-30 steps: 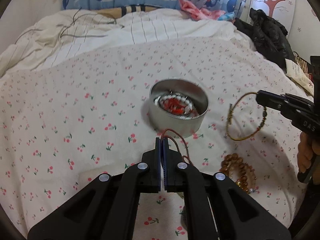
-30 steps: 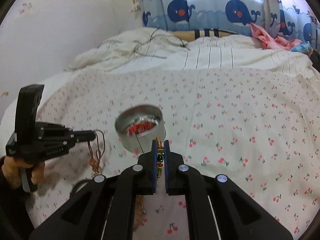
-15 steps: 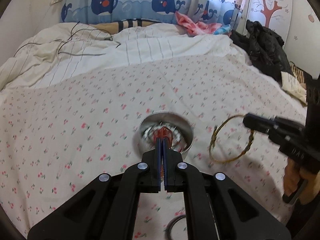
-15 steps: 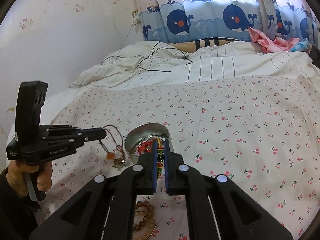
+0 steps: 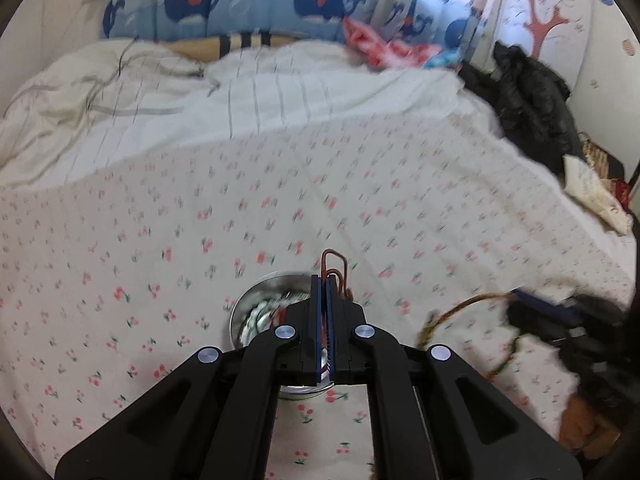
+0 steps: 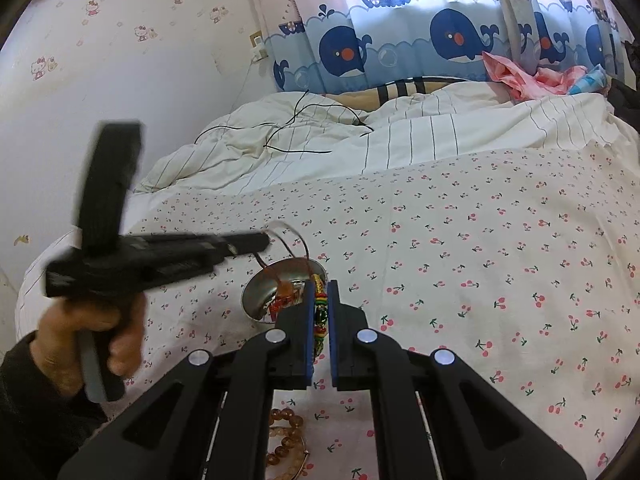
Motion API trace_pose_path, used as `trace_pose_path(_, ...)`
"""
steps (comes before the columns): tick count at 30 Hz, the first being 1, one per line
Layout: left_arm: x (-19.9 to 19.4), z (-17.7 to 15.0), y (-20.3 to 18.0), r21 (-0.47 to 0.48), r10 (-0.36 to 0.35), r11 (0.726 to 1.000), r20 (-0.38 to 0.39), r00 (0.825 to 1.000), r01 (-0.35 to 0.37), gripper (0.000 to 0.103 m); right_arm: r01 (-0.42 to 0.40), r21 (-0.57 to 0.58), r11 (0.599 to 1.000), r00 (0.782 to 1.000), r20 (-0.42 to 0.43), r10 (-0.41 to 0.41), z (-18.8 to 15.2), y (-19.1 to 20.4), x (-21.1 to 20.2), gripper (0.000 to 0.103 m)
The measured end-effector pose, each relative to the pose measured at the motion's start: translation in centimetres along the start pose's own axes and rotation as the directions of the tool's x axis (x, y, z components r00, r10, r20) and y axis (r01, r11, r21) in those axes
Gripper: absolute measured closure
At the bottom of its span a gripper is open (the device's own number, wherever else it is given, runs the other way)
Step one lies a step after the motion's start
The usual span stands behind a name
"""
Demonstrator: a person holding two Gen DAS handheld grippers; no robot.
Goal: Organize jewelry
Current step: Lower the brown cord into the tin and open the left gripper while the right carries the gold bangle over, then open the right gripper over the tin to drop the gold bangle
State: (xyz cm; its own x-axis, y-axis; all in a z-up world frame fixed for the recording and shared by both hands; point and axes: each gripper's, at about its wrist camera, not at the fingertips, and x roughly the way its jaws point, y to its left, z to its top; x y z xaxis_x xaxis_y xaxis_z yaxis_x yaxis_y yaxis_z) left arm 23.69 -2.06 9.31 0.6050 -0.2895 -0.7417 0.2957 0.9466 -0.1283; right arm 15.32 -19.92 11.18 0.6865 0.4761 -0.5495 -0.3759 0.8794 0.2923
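A round metal tin point(image 5: 256, 316) point(image 6: 260, 296) with red and white jewelry inside sits on the cherry-print sheet. My left gripper point(image 5: 323, 280) point(image 6: 262, 244) is shut on a brown cord necklace point(image 5: 335, 265). The cord hangs from it, its amber pendant point(image 6: 285, 291) dangling over the tin's opening. My right gripper point(image 6: 321, 286) point(image 5: 516, 296) is shut on a braided bracelet point(image 6: 319, 312) with green, yellow and red beads. In the left wrist view the bracelet's loop point(image 5: 456, 316) hangs just right of the tin. An amber bead bracelet point(image 6: 286, 432) lies on the sheet below my right gripper.
A rumpled striped duvet point(image 6: 400, 136) with a black cable point(image 6: 304, 128) covers the far half of the bed. A black jacket point(image 5: 528, 108) is heaped at the right edge and whale curtains point(image 6: 452, 40) hang behind. A wall point(image 6: 100, 100) borders the bed's left side.
My left gripper has carried the brown cord up and forward until it hangs over the tin. The right gripper has stayed beside the tin with its bracelet.
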Motion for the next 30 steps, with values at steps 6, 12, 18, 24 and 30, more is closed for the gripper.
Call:
trace_pose_path(6, 3.3, -2.2, 1.5, 0.007, 0.106, 0.994, -0.126, 0.986, -0.106, 0.086, 0.001, -0.007, 1.0, 1.0, -0.006, -0.001, -0.1, 0.3, 0.1, 0.096)
trace_pose_path(12, -1.7, -3.7, 1.9, 0.024, 0.139, 0.99, -0.018, 0.99, -0.138, 0.032, -0.036, 0.006, 0.999, 0.999, 0.034, 0.036, 0.8, 0.9, 0.0, 0.096)
trace_pose_path(18, -5.2, -7.6, 4.6, -0.041, 0.163, 0.986, 0.003, 0.987, -0.163, 0.026, -0.108, 0.036, 0.993, 0.994, 0.023, 0.108, 2.8, 2.8, 3.4, 0.096)
trace_pose_path(24, -4.3, -9.6, 8.3, -0.194, 0.11, 0.974, -0.049, 0.993, -0.117, 0.025, -0.102, 0.084, 0.991, 0.993, -0.043, 0.106, 2.6, 4.0, 8.7, 0.096)
trace_pose_path(30, -4.0, -9.6, 7.7, -0.154, 0.14, 0.978, -0.038, 0.989, -0.144, 0.022, 0.076, 0.005, 0.997, 0.984, -0.164, -0.075, 0.5, 4.4, 13.2, 0.095)
